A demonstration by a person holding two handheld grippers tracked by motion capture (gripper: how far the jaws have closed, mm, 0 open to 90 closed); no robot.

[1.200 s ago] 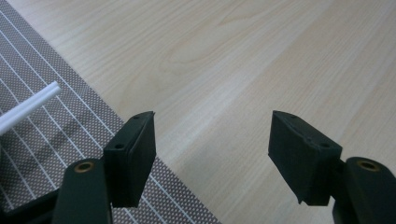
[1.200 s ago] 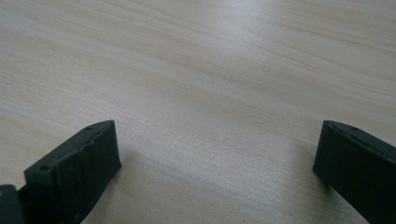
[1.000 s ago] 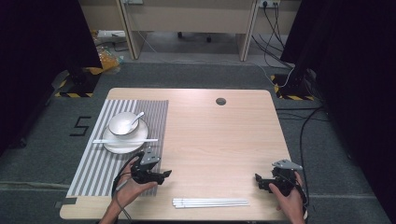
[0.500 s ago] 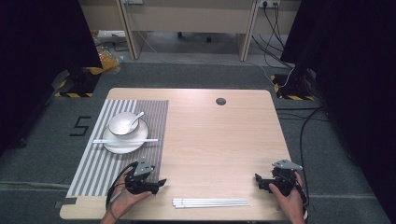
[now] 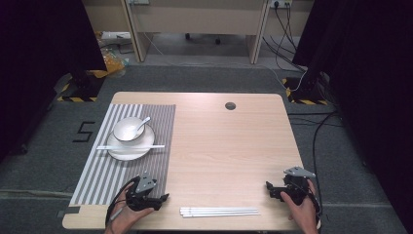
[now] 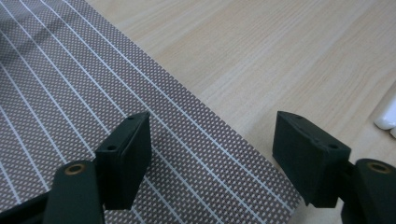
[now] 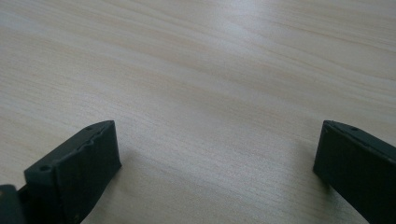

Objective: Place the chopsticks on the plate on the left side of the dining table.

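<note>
Approaching the White Sticks

Hovering just left of the white sticks (image 5: 219,211), the left tool (image 5: 163,197) has jaws wide apart, just been opening, nothing between them. Right of the sticks, the right tool (image 5: 269,187) stands open, empty. Beyond, on the striped mat (image 5: 160,126): plate (image 5: 127,153), bowl (image 5: 127,129).
</note>
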